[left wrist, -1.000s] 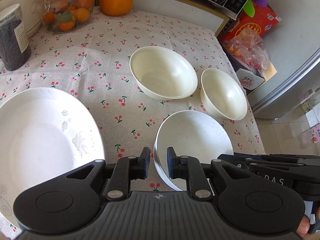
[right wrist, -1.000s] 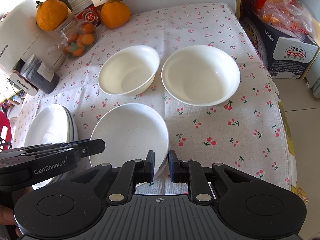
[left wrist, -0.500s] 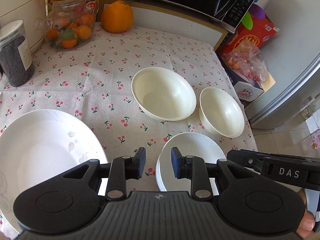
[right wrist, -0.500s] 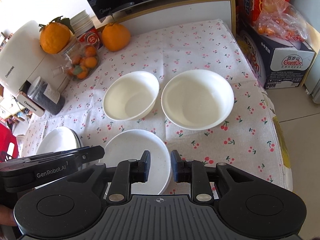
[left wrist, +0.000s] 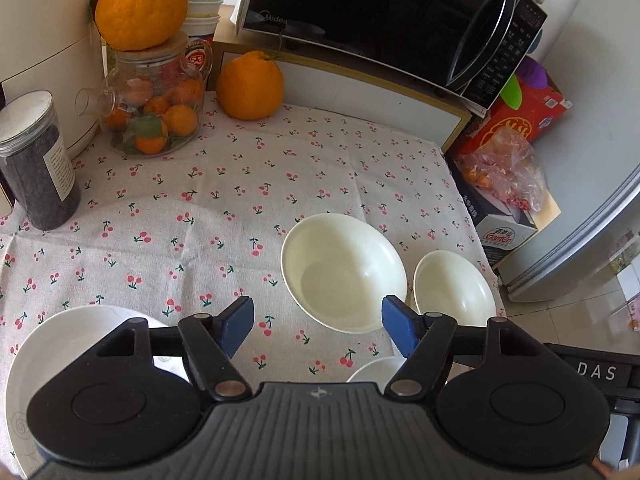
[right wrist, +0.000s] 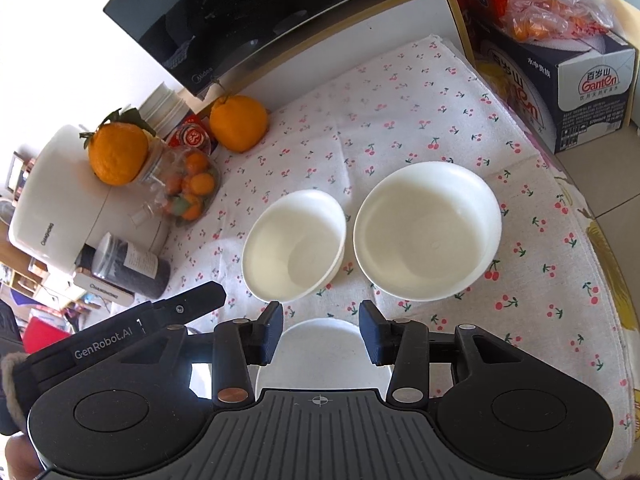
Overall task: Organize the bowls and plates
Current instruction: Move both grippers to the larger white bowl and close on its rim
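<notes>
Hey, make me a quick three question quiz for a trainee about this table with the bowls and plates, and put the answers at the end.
1. How many bowls stand side by side on the cherry tablecloth?
2. True or false: the left tongs grip a bowl.
3. What sits on the glass jar's lid? A) a cup B) an orange C) a plate

Key:
1. Two, the left bowl and the right bowl.
2. False: the jaws are opening, with nothing between them.
3. B

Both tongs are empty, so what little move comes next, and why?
Probably move the right tongs, whose jaws are opening with nothing between them, forward to the rim of the larger white bowl. It sits apart from the smaller white bowl on the cherry-print tablecloth, so the two are not yet stacked.
</notes>
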`<action>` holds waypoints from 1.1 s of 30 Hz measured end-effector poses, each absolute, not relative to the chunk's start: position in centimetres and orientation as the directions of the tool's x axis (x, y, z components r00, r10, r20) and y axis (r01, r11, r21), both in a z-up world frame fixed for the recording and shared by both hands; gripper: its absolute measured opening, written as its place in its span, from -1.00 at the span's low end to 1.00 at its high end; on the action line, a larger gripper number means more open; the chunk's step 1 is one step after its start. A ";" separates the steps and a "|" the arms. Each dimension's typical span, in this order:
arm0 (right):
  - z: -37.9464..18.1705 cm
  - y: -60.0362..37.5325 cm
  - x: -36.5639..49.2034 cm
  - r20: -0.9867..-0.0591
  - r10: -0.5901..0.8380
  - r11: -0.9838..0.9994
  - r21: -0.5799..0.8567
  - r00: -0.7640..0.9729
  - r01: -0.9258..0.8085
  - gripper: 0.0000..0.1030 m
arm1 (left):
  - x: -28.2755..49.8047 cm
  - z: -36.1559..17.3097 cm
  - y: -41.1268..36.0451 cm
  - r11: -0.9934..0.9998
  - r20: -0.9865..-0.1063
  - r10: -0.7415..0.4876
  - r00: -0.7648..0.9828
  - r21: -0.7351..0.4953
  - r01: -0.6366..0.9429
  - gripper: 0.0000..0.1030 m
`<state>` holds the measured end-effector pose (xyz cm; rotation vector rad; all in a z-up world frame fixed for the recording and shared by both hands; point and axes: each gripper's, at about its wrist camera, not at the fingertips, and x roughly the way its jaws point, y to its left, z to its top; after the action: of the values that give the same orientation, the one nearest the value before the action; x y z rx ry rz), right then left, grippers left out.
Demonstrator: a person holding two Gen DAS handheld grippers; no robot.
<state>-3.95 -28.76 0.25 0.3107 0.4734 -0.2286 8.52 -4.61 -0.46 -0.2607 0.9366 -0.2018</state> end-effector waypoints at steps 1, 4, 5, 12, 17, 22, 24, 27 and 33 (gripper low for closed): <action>0.3 -28.9 -3.6 -0.478 -0.139 0.924 0.252 0.867 0.287 -0.20 | 8.9 -0.6 -4.5 0.950 -0.769 -0.281 0.574 -0.309 0.051 0.32; 0.3 -29.1 -2.6 -0.483 -0.148 0.913 0.269 0.863 0.307 -0.20 | 9.8 -1.1 -4.3 0.948 -0.783 -0.281 0.554 -0.316 0.034 0.29; 0.2 -29.3 -2.2 -0.485 -0.153 0.910 0.270 0.861 0.314 -0.20 | 10.1 -1.2 -4.2 0.949 -0.787 -0.277 0.552 -0.313 0.030 0.28; -0.7 -29.7 0.2 -0.533 -0.142 0.895 0.290 0.834 0.338 -0.18 | 11.9 -2.0 -4.3 0.956 -0.809 -0.265 0.525 -0.293 0.031 0.09; -0.9 -29.9 1.5 -0.546 -0.147 0.890 0.291 0.825 0.351 -0.18 | 13.0 -2.4 -4.3 0.961 -0.814 -0.246 0.527 -0.275 0.024 -0.02; -0.9 -30.6 2.5 -0.548 -0.161 0.874 0.307 0.821 0.376 -0.19 | 14.0 -2.9 -4.2 0.956 -0.817 -0.262 0.514 -0.291 0.025 -0.13; -1.0 -30.7 2.7 -0.548 -0.161 0.872 0.311 0.821 0.379 -0.19 | 14.2 -3.1 -4.2 0.958 -0.816 -0.260 0.517 -0.285 0.032 -0.16; -1.0 -30.6 3.1 -0.547 -0.173 0.872 0.300 0.819 0.385 -0.21 | 14.7 -3.5 -4.2 0.957 -0.818 -0.266 0.511 -0.288 0.036 -0.20; -1.2 -30.6 3.5 -0.545 -0.194 0.871 0.287 0.816 0.399 -0.32 | 15.1 -4.3 -4.4 0.958 -0.824 -0.267 0.500 -0.283 0.045 -0.31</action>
<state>3.50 -30.61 -1.22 0.4052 0.5294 -0.3257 15.08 -4.41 -4.33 -0.2371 1.0320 -0.1911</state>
